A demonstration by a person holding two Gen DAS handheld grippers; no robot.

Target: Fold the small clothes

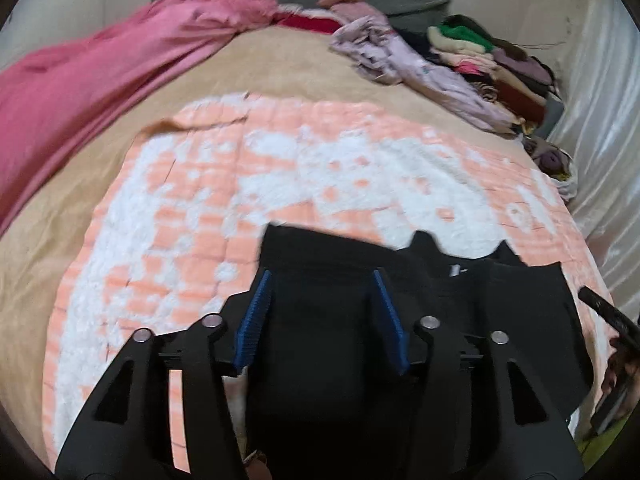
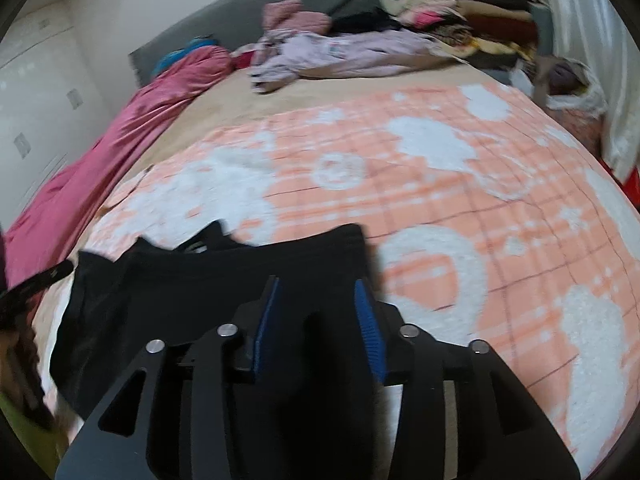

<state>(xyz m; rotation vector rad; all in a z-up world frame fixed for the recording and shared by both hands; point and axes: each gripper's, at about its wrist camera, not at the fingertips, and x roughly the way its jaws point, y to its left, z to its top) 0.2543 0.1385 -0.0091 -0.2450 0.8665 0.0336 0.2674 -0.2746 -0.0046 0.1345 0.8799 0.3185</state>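
A small black garment (image 1: 328,252) lies spread on the peach-and-white quilt (image 1: 320,160), with its notched top edge toward the far side. My left gripper (image 1: 322,276) hangs over the garment's left part. Its blue pads (image 1: 256,312) stand apart, and only flat black cloth shows between them. In the right wrist view the same black garment (image 2: 192,280) stretches to the left. My right gripper (image 2: 317,282) is over the garment's right edge, its blue pads (image 2: 370,320) apart and not pressing on the cloth. The fabric under both grippers is partly hidden by the fingers.
The quilt (image 2: 460,200) covers a tan sheet (image 1: 280,60) on a bed. A pink blanket (image 1: 100,80) runs along the left. A lilac garment (image 1: 420,68) and a pile of clothes (image 1: 500,64) lie at the far right by a pale curtain (image 1: 600,120).
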